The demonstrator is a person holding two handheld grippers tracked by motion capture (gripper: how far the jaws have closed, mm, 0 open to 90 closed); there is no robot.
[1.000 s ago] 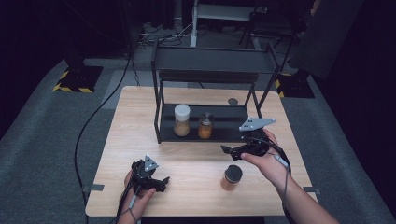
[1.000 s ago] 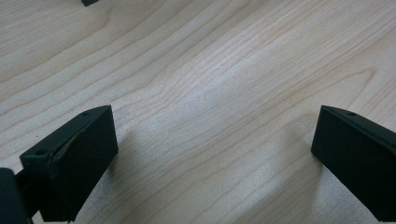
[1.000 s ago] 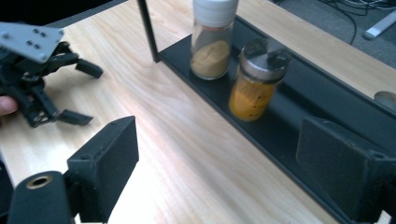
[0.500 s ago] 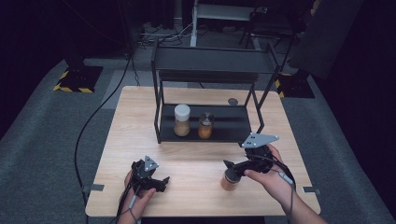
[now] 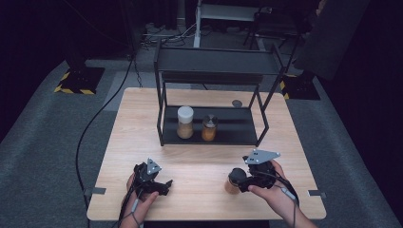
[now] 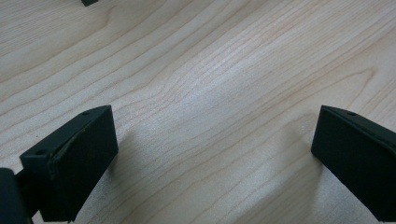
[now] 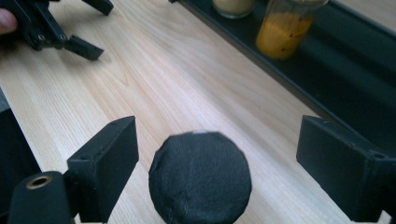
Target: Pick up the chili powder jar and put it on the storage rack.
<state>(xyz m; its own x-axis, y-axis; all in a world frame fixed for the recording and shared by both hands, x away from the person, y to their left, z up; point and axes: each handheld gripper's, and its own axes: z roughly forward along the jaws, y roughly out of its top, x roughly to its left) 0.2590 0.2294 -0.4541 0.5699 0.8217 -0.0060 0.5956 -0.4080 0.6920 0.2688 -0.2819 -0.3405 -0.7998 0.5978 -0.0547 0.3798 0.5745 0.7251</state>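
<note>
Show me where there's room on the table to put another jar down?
The widest bare patch lies between the left gripper and the black-lidded jar. Bare wood also runs left of the rack, to the table's edge. It is crowded where the right gripper's jaws straddle that jar, and where two jars stand on the rack's shelf.

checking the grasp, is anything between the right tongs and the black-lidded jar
Nothing: in the right gripper view the black-lidded jar sits between the open right tongs, with bare table in the gaps on both sides.
</note>
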